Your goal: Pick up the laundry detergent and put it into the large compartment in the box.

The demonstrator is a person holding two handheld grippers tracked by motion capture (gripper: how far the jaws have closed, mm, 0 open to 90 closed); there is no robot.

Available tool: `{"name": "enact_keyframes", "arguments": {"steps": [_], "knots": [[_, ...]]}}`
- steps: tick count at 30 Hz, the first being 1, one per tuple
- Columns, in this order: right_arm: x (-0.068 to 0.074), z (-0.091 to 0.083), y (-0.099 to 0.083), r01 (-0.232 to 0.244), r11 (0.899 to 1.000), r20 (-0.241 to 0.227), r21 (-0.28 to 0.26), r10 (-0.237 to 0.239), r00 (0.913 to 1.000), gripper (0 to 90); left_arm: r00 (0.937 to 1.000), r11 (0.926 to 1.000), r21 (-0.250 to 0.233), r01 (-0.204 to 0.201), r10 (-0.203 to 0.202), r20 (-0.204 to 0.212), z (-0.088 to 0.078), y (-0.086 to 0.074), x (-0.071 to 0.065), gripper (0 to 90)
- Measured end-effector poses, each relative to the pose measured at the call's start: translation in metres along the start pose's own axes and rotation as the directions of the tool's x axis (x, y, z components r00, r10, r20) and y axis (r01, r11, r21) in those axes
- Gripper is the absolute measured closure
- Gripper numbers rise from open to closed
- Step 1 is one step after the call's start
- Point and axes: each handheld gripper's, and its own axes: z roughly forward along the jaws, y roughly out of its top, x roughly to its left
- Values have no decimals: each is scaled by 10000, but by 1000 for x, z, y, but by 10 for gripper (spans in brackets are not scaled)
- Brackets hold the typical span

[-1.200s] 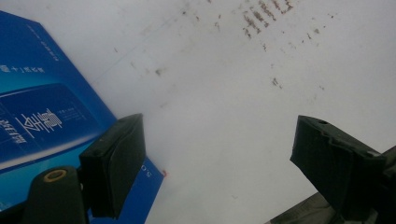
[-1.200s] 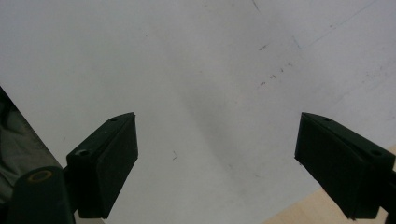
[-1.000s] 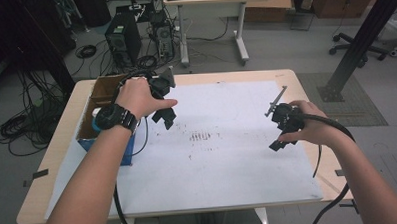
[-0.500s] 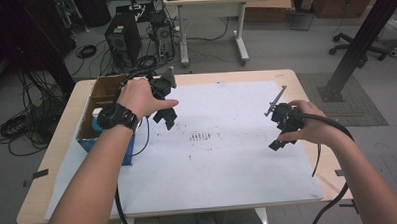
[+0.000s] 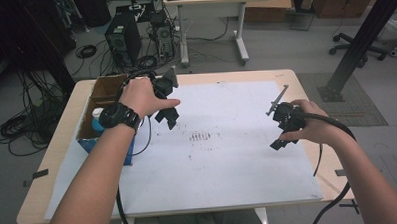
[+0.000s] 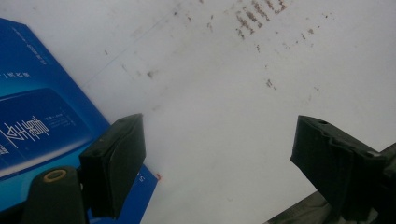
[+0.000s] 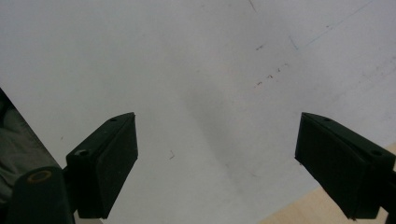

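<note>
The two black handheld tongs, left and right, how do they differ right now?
The left black handheld tongs hover beside the blue cardboard box near the table's left edge; the right black handheld tongs hover over the white sheet's right side, by bare wood. Both are open, holding nothing.

Table [image 5: 305, 83]: bears a sheet [image 5: 218, 166] over most of its top.
Box [image 5: 103, 98]: at the table's left edge, partly on the sheet, open at the top.
Left gripper [image 5: 167, 115]: over the sheet's left part, just right of the box.
Right gripper [image 5: 282, 134]: over the sheet's right part, well apart from the left one.
Marks [image 5: 201, 137]: mid-sheet, between both grippers.
Computer tower [image 5: 120, 37]: on the floor behind the table.
</note>
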Motion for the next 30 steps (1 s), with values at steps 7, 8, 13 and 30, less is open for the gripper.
{"name": "enact_keyframes", "arguments": {"steps": [7, 8, 13, 30], "knots": [[2, -2, 0, 36, 10000, 26, -5, -36, 10000, 133, 10000, 10000, 1, -40, 40, 29, 0, 0, -2, 178], [2, -3, 0, 13, 10000, 33, 2, -13, 10000, 133, 10000, 10000, 9, -39, 39, 41, 0, 0, -3, 178], [2, -6, -1, 6, 10000, 78, -37, -6, 10000, 133, 10000, 10000, 16, -8, 8, 87, 1, 1, -4, 178], [1, -5, -5, -62, 10000, 84, -13, 62, 9999, 133, 9999, 10000, 60, -62, 61, 135, 5, 3, -8, 177]]}}
